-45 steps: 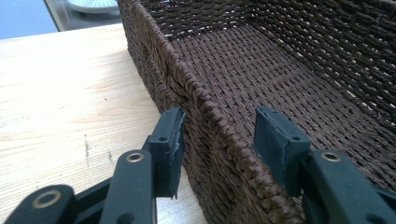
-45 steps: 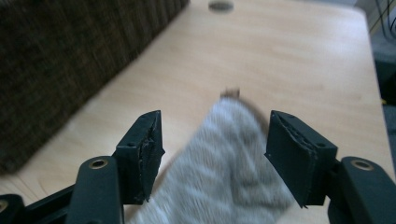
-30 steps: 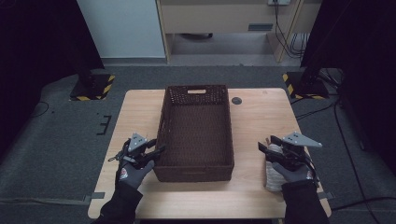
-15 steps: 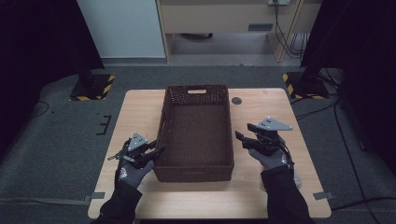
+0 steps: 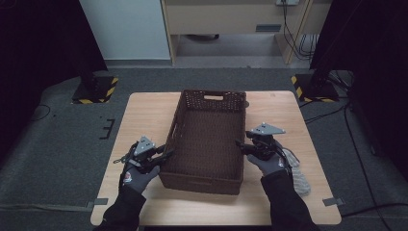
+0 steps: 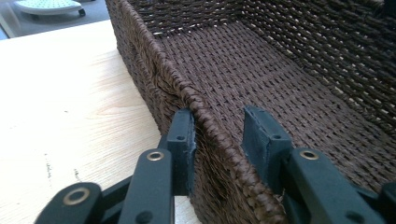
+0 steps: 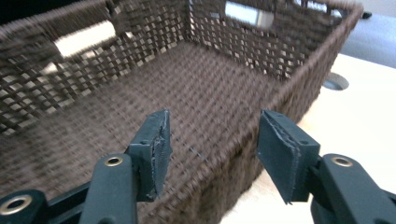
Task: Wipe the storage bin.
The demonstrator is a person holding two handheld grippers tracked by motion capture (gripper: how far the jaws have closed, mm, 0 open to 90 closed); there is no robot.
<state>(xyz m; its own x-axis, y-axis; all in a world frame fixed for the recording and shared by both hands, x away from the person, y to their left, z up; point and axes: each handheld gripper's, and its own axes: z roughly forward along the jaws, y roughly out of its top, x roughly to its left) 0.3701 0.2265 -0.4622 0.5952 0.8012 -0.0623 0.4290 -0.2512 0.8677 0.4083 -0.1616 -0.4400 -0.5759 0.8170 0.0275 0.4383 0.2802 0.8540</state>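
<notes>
At the near left side of the basket (image 5: 207, 137), the left tool (image 5: 161, 156) has its jaws spread, one on each side of the basket's woven rim. In the left gripper view the outer jaw touches the outside of the wall, and the inner jaw hangs a little way off inside, so the rim (image 6: 205, 119) is not pinched yet. Across from it, the right tool (image 5: 243, 147) is also spread wide and sits at the right rim. In the right gripper view one jaw is over the inside of the basket and the other is outside the wall, above the bench (image 7: 369, 107). It looks like both tools are set this way so they can grab the two long sides together and lift or slide the basket evenly. The basket is brown and has nothing in it. It lies in the middle of the light wooden bench (image 5: 144, 115), with its long side pointing away from the person. A pale, bumpy thing (image 5: 297, 168) lies on the bench just beside the right hand; I cannot tell what it is.
</notes>
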